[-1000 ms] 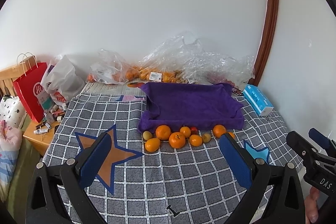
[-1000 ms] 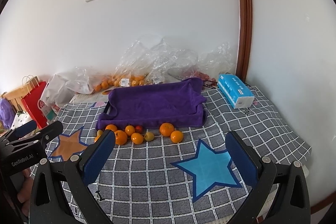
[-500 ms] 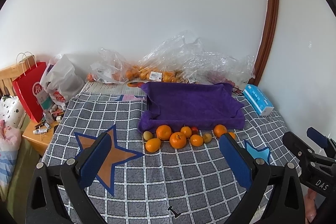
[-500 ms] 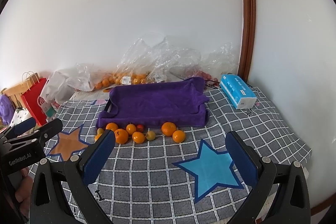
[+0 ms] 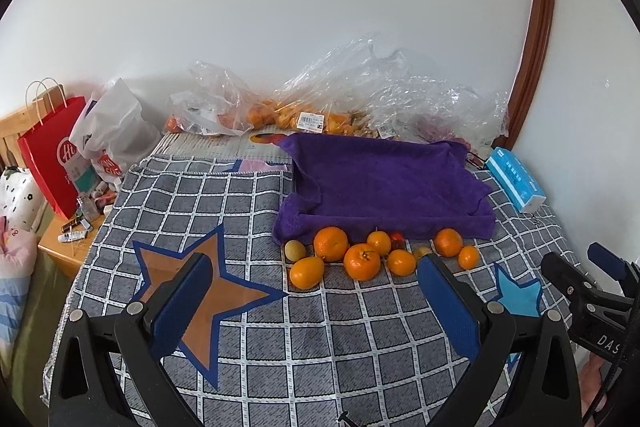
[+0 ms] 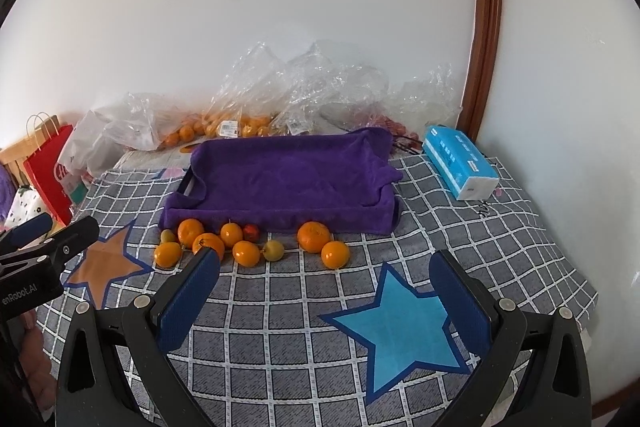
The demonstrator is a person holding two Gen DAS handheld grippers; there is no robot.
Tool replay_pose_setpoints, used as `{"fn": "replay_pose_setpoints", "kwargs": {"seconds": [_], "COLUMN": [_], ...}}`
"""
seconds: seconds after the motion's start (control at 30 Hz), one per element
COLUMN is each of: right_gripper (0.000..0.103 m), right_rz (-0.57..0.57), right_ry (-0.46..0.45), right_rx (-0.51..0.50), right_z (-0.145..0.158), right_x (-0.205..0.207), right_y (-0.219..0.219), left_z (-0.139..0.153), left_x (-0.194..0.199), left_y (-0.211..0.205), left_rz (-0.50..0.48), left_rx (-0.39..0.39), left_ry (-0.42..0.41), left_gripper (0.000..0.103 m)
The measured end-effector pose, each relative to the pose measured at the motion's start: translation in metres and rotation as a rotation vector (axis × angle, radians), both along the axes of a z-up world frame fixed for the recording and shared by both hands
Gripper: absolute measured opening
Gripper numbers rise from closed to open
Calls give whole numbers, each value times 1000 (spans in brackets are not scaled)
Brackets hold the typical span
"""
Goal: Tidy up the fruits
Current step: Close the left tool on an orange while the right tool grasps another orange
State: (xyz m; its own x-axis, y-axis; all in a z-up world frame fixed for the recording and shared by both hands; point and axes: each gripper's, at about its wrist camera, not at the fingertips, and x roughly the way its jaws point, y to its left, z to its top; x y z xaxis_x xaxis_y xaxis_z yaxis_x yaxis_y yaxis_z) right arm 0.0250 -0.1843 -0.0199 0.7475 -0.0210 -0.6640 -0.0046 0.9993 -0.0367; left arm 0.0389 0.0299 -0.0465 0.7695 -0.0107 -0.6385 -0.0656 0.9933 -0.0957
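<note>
The left gripper (image 5: pixel 316 301) hangs over the checked grey cloth (image 5: pixel 280 347) with its jaws spread wide and nothing between them. The orange star (image 5: pixel 188 291) printed on the cloth lies under its left blue pad. The right gripper (image 6: pixel 326 297) is likewise wide apart and empty, with the blue star (image 6: pixel 400 327) printed on the cloth between and just beneath its jaws. Each gripper shows at the edge of the other's view, off to the side and apart.

Beyond the left gripper's jaws, centred in the gap and a little toward the right pad, a loose row of fruit rests on the cloth: several oranges (image 5: pixel 362 261), two small yellow-green fruits (image 5: pixel 295 250) and a small red fruit (image 5: pixel 397 237). From the right wrist the same row sits ahead of the left pad, whose tip overlaps one orange in the picture; the two rightmost oranges (image 6: pixel 314 237) lie ahead of the middle of the gap.

Just behind the fruit, touching some of it, stands a tray draped in a purple towel (image 5: pixel 384 183), with nothing in it. To the right of it lies a blue tissue pack (image 6: pixel 460 167). Farther back, against the white wall, clear plastic bags (image 5: pixel 360 99) hold more oranges. Far left of the jaws stand a red paper bag (image 5: pixel 52 155) and a white plastic bag (image 5: pixel 116 131).
</note>
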Motion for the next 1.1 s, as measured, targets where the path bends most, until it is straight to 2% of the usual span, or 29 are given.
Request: {"fn": "replay_pose_setpoints", "kwargs": {"seconds": [0.13,0.33,0.43,0.57,0.7,0.8,0.9,1.03,1.1], "right_gripper": [103,103,103,103,102,92,86,78,65], "right_rz": [0,-43,-55,-23,-13,-10,-9,-9,-8], "right_ry": [59,136,131,68,127,146,153,167,196], "right_rx": [38,48,75,133,139,85,27,22,37], "right_z": [-18,-53,-65,-76,-89,-98,-105,-116,-123], "right_x": [19,45,52,53,65,69,73,85,94], "right_y": [-4,-10,-17,-26,-27,-23,-21,-26,-29], "left_z": [-21,-48,-58,-71,-82,-85,-89,-95,-99], "left_x": [17,37,46,50,59,64,67,69,71], "left_y": [9,28,30,32,43,52,55,54,52], "left_rz": [28,63,47,53,47,55,42,25,2], "left_rx": [21,-13,-13,45,24,2,-4,-4,-17], "left_ry": [46,85,100,101,155,159,156,146,163], "left_gripper": [103,103,102,102,102,102,102,102,102]}}
